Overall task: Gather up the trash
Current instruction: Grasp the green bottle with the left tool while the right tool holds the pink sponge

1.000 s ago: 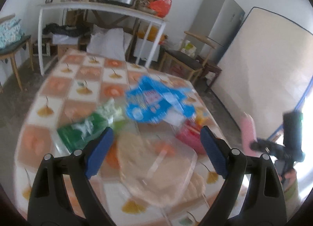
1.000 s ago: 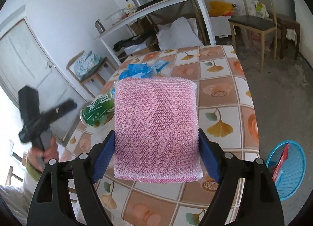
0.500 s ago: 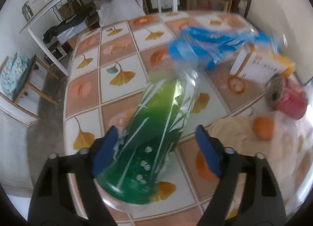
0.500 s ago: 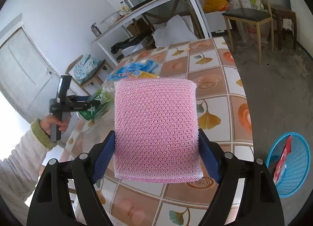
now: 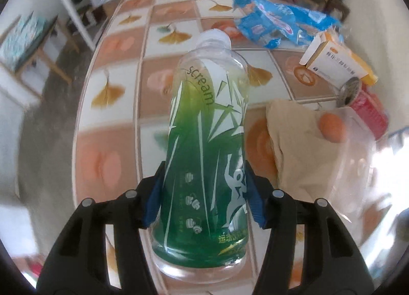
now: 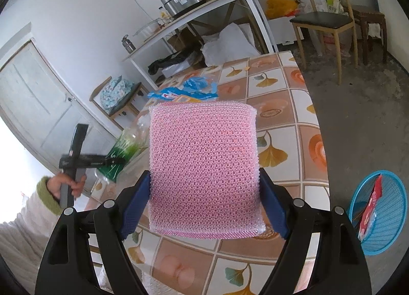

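A green-labelled plastic bottle (image 5: pixel 204 116) lies on the tiled table (image 5: pixel 110 162), its cap pointing away from me. My left gripper (image 5: pixel 204 175) straddles the bottle's lower half, jaws closing, and both blue pads (image 5: pixel 156 192) sit against its sides. From the right wrist view, the same bottle (image 6: pixel 125 146) shows at the left with the left gripper (image 6: pixel 112 161) on it, held by a hand in a cream sleeve. My right gripper (image 6: pixel 204 180) is shut on a pink mesh scouring pad (image 6: pixel 204 162), held above the table.
Close by the bottle lie a crumpled blue wrapper (image 5: pixel 271 26), a white-and-orange box (image 5: pixel 334 62), a red roll (image 5: pixel 368 113) and a clear bag (image 5: pixel 306 146) with beige contents. A blue basket (image 6: pixel 383 218) holding a red wrapper stands on the floor at the right. Chairs and a white workbench stand behind.
My left gripper has tipped downward and dropped over the green bottle, and its jaws have narrowed from wide apart to touching the bottle. The right gripper and its pink pad have barely moved.
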Demonstrator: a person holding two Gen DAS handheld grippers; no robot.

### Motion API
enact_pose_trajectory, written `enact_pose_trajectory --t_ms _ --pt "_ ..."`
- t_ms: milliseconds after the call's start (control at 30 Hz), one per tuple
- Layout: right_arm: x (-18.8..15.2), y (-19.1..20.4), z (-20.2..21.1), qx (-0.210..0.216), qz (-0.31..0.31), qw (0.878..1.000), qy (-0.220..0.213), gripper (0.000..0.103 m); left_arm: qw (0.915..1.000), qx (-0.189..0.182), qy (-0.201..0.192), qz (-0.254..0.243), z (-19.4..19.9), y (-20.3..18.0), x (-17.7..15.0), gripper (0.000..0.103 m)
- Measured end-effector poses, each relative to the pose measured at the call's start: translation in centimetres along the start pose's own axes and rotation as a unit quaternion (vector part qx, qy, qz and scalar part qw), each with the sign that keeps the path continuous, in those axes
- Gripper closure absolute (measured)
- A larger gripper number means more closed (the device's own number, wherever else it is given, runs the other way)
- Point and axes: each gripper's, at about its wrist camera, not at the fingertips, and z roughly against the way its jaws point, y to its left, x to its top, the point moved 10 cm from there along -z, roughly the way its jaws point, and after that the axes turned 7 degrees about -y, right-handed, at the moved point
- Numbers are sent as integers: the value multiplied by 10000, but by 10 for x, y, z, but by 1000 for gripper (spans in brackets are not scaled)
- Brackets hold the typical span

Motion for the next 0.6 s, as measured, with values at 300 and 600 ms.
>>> enact_pose_trajectory --t_ms 300,600 --pt "-19 9 -2 259 -331 9988 251 25 9800 -924 -785 1578 45 9 -38 50" --pt "-35 19 -5 195 -382 9974 573 25 9675 -1331 -769 2008 59 0 -84 50"
